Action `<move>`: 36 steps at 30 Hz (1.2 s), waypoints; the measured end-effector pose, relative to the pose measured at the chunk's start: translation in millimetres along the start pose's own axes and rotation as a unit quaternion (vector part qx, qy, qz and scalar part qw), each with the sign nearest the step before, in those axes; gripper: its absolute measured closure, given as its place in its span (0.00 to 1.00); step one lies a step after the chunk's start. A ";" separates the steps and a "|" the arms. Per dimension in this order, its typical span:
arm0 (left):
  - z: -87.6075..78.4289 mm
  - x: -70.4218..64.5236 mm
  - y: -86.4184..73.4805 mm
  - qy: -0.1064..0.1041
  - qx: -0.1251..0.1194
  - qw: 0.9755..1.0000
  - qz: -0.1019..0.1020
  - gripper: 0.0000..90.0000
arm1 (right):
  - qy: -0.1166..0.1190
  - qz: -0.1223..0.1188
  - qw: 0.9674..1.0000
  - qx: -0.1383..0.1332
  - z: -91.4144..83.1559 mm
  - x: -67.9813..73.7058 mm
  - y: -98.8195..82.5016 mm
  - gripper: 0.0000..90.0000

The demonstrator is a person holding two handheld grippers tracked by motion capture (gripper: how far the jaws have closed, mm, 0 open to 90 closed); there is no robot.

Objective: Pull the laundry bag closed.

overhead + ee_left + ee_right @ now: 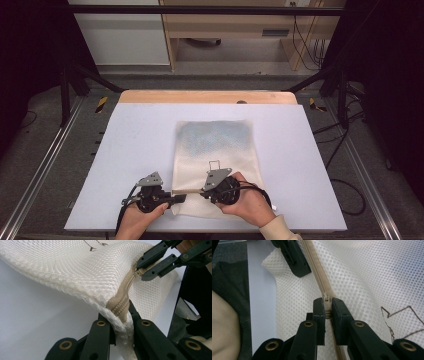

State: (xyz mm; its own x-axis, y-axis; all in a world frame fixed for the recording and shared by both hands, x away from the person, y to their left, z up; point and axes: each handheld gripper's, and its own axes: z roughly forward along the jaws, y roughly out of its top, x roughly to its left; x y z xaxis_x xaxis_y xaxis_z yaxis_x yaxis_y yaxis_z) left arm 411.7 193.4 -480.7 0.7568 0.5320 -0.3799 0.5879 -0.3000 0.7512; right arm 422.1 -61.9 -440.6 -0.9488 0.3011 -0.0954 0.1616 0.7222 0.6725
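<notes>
While the mesh bag lies flat, left tongs clamped on its corner, right tongs on its zipper pull.

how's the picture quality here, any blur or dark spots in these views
High view: soft and low in detail, table evenly lit, surroundings almost black. Left gripper view: mesh bag and zipper sharp, right gripper beyond still clear, dark at the right edge. Right gripper view: zipper pull crisp between the jaws, hand at left blurred.

Cream mesh-cloth bag with woven beige zipper; matt table.
</notes>
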 end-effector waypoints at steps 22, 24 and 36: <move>0.7 -3.3 0.5 0.001 -0.004 1.000 0.007 0.94 | -0.006 0.013 1.000 -0.016 -12.0 -1.9 -9.8 0.91; 1.0 -3.3 0.3 0.001 -0.004 1.000 0.007 0.94 | -0.007 0.014 1.000 -0.018 -12.9 -3.2 -11.1 0.91; 3.3 -4.3 1.0 -0.001 -0.009 1.000 0.011 0.94 | -0.011 0.014 1.000 -0.018 -18.3 -3.9 -14.3 0.91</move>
State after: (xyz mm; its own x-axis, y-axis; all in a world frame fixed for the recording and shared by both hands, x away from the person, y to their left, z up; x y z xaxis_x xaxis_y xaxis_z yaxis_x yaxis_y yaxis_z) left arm 410.0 188.2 -480.1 0.7700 0.5236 -0.3646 0.5662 -0.2974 0.7687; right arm 418.5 -84.9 -436.4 -0.9377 0.3351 -0.0922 0.1776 0.6901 0.7016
